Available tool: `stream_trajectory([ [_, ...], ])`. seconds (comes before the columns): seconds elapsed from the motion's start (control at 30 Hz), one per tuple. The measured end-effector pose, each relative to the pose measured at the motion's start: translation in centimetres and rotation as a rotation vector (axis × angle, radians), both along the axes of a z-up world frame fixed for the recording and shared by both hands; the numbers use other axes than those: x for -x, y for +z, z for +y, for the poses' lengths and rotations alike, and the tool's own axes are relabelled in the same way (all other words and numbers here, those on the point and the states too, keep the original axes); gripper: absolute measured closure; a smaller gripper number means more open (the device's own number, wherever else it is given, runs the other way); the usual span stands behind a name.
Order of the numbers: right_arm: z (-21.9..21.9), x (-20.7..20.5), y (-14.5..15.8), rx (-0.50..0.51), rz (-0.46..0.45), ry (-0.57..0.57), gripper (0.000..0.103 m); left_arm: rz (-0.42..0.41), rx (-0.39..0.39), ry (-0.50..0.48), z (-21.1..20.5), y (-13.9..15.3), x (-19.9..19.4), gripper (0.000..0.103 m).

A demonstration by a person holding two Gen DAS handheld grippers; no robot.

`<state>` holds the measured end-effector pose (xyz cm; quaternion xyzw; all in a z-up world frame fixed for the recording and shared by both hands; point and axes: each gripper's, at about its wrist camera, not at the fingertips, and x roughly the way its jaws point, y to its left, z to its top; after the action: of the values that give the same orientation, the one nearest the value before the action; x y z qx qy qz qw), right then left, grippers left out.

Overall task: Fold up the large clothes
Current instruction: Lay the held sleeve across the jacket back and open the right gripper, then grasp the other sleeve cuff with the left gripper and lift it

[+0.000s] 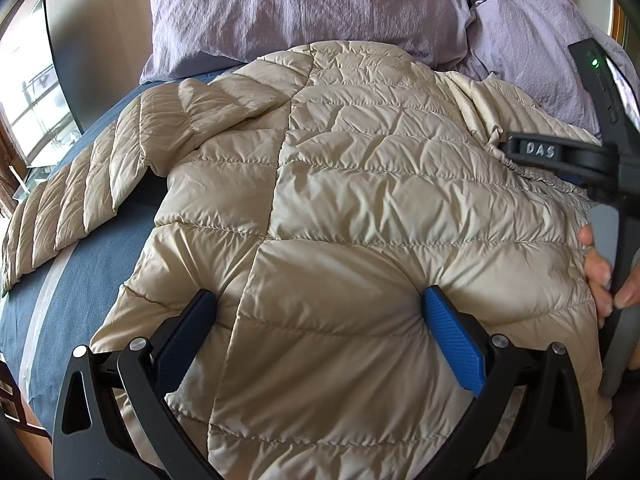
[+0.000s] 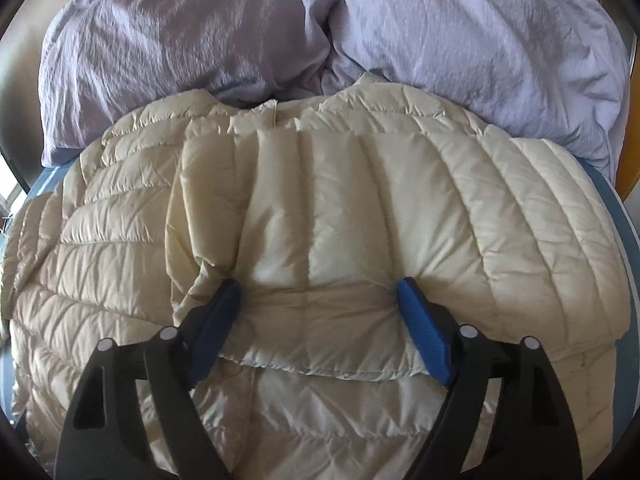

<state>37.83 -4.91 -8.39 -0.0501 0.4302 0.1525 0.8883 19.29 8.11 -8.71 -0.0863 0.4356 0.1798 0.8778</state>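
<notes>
A beige quilted puffer jacket (image 1: 360, 184) lies spread on a blue bed sheet (image 1: 92, 264), back side up. One sleeve (image 1: 68, 200) stretches out to the left. My left gripper (image 1: 318, 312) is open, its blue pads pressing down on the jacket's lower body. My right gripper (image 2: 318, 300) is open too, its pads pressing on a sleeve (image 2: 340, 208) folded across the jacket (image 2: 112, 248). The right gripper also shows in the left wrist view (image 1: 560, 156), at the jacket's right side, with a hand on it.
Lilac pillows (image 1: 304, 4) lie at the head of the bed, just beyond the jacket; they also show in the right wrist view (image 2: 460, 32). A window (image 1: 36, 92) is at the left. Wooden floor shows at the lower left (image 1: 28, 424).
</notes>
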Motion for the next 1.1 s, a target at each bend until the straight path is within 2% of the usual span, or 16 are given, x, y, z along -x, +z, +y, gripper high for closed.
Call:
stream_trajectory([
  [0.33, 0.0, -0.5, -0.3, 0.010, 0.025, -0.005, 0.007, -0.007, 0.040, -0.002, 0.7, 0.5, 0.5, 0.001],
  [0.5, -0.1, -0.7, -0.3, 0.006, 0.028, -0.007, 0.005, -0.052, 0.078, 0.050, 3.6, 2.3, 2.8, 0.001],
  [0.67, -0.4, -0.7, -0.3, -0.008, 0.029, -0.009, 0.004, -0.058, 0.010, 0.190, 8.8, 4.0, 5.3, 0.001],
  [0.8, -0.4, -0.8, -0.4, -0.017, 0.029, -0.013, 0.004, -0.049, -0.010, 0.306, 13.8, 4.5, 7.3, 0.001],
  [1.03, -0.5, -0.9, -0.4, -0.037, 0.032, -0.011, 0.002, -0.013, 0.028, 0.518, 24.0, 3.6, 11.0, 0.001],
  [1.1, -0.5, -0.8, -0.4, -0.042, 0.032, -0.011, 0.002, -0.011, 0.043, 0.560, 25.8, 3.1, 11.6, 0.002],
])
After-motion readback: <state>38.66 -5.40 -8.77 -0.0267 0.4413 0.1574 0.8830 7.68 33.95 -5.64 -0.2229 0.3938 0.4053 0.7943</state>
